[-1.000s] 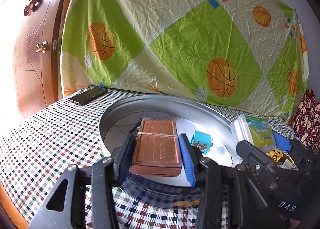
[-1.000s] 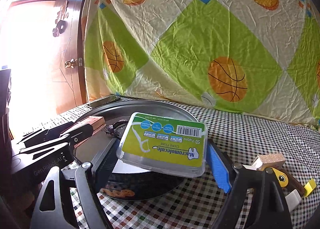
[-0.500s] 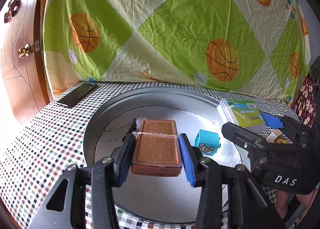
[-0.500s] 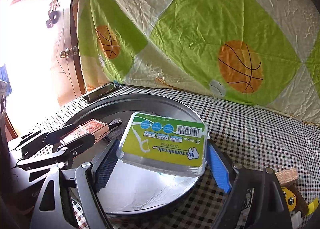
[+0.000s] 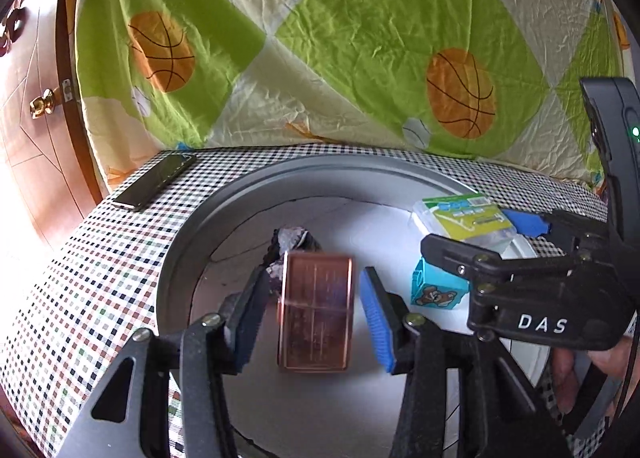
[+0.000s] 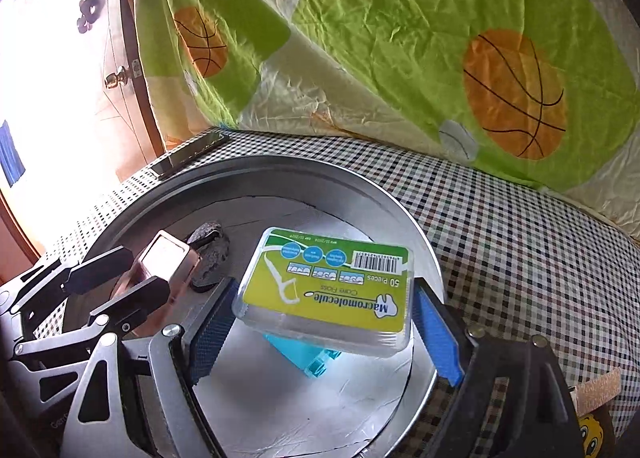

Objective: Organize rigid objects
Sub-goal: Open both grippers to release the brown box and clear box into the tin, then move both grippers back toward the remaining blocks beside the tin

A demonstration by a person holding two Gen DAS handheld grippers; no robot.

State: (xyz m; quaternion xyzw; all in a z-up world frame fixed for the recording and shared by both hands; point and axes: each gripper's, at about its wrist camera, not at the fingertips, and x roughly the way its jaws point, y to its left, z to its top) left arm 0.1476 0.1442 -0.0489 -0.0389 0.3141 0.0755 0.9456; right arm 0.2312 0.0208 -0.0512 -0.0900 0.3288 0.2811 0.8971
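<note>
Checked tablecloth [image 5: 100,298] around round tray [image 5: 224,210], left claw [image 5: 312,322] inside rim.

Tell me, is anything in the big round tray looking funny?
Yes. The copper-coloured box looks blurred and tilted between the left hand-held gripper's open fingers, touching neither, so it seems to be dropping into the round metal tray. The dental floss box in the right hand-held gripper looks sharp and firmly gripped.
</note>
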